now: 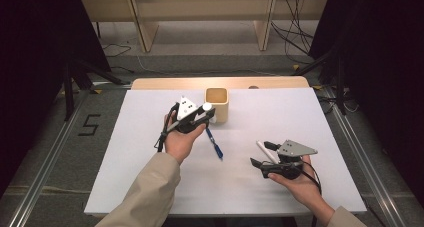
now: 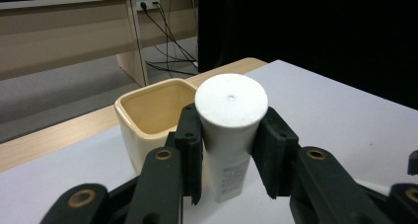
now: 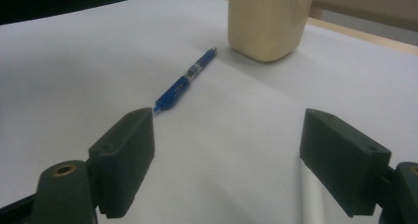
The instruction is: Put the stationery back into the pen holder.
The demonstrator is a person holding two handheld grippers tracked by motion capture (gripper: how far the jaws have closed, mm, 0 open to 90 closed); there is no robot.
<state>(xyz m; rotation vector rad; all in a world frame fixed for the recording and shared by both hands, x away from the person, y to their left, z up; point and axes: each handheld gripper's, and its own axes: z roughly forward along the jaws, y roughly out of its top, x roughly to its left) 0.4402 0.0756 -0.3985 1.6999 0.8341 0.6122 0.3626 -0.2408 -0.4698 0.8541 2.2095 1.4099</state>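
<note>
Left gripper (image 1: 202,113) sits left of centre on the table, held up off the white sheet (image 1: 150,152) by the person's left hand (image 1: 181,139). Its jaws pinch a white tube (image 2: 229,135), one pad on each side of the body. Tube stands upright in the left gripper view, round flat cap uppermost, label print low on its side. In the high view the cap (image 1: 207,107) shows as a white disc just left of the cup.

Cup (image 1: 217,105): cream, squarish with rounded corners, open top, standing upright at the far middle of the sheet. Left gripper view shows its mouth (image 2: 157,108) just beyond and left of the tube. Touching or merely close cannot be settled from these angles; probably a small gap.

Blue pen (image 1: 214,143) lies flat on the sheet, near side of the cup, slanting from the left hand toward the near right. Right gripper view shows the pen (image 3: 184,81) with one end pointing at the cup's base (image 3: 268,21).

Right gripper (image 1: 263,153) is at the near right, in the right hand (image 1: 295,179), jaws spread wide with nothing between them. A white stick-like object (image 1: 265,151) lies on the sheet beside its jaws; its end (image 3: 310,199) shows by the right-hand jaw, apparently not gripped.
</note>
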